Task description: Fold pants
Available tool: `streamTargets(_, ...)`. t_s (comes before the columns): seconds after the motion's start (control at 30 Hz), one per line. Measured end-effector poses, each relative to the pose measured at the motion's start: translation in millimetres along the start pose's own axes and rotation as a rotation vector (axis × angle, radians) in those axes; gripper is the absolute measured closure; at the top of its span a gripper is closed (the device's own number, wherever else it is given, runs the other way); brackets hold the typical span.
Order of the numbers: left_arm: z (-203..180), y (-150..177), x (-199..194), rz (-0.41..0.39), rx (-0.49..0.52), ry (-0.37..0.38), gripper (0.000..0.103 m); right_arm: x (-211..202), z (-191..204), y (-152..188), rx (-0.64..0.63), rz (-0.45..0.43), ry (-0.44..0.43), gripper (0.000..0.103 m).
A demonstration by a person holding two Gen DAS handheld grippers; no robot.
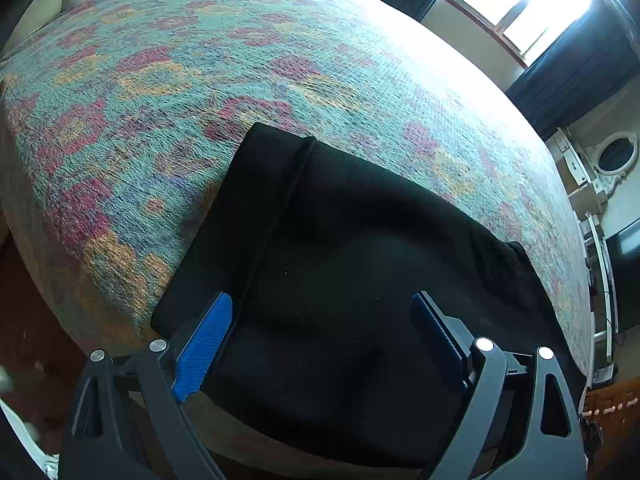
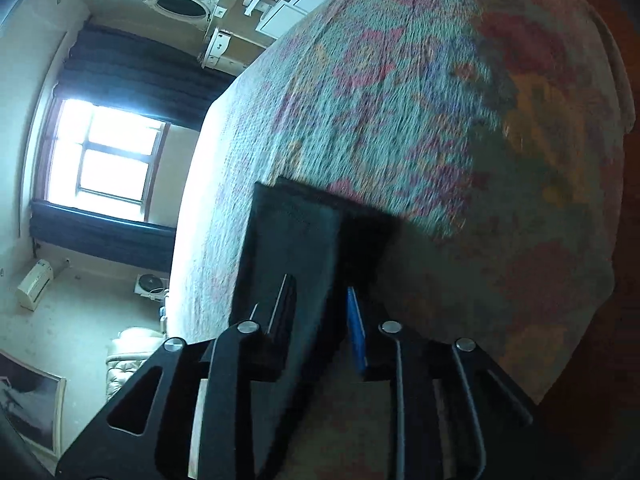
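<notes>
1. The left claw [image 1: 320, 344] hangs released, pads wide apart, over the black pants [image 1: 340, 280].
2. The right claw [image 2: 320, 320] has a dark fold of the pants [image 2: 292, 248] between its narrow pads; whether they pinch it I cannot tell.
3. The pants lie folded on the bed [image 1: 200, 80], running toward 12 o'clock.
4. Soft, limp and light by the look: best taken at a folded edge or corner.

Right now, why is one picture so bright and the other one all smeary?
Left wrist view: the window glares white and washes out the far side of the bedspread, while the black pants show almost no detail. Right wrist view: the bedspread is streaked with motion blur. Both views bend like fishbowls.
</notes>
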State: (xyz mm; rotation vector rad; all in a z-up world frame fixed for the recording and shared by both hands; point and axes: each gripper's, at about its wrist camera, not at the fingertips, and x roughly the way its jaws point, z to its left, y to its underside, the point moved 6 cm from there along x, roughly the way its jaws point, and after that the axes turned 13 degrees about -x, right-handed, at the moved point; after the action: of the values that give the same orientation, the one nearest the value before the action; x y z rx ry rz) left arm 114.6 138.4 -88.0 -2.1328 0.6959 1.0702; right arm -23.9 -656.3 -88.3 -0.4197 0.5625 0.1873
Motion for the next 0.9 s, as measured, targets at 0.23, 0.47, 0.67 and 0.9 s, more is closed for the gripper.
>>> streamTargets(0.23,-4.5,4.9,-11.9,0.034,-0.093,0.092,0.014,31.9,73.1,118.5,0.025,0.317,-0.155,0.063)
streamTargets(0.47,-26.2,24.8,-8.0,0.088,-0.015,0.112,0.014,79.2,154.5,236.6,-0.027,0.651,-0.288,0.060)
streamTargets(0.67,-28.7,30.3,0.8,0.111,0.023,0.076,0.014,103.1,188.6,295.7,-0.082,0.752,-0.288,0.059)
streamTargets(0.9,-34.3,38.5,10.2,0.111,0.108,0.001,0.014,91.0,213.4,318.5,-0.049,0.730,-0.309,0.058)
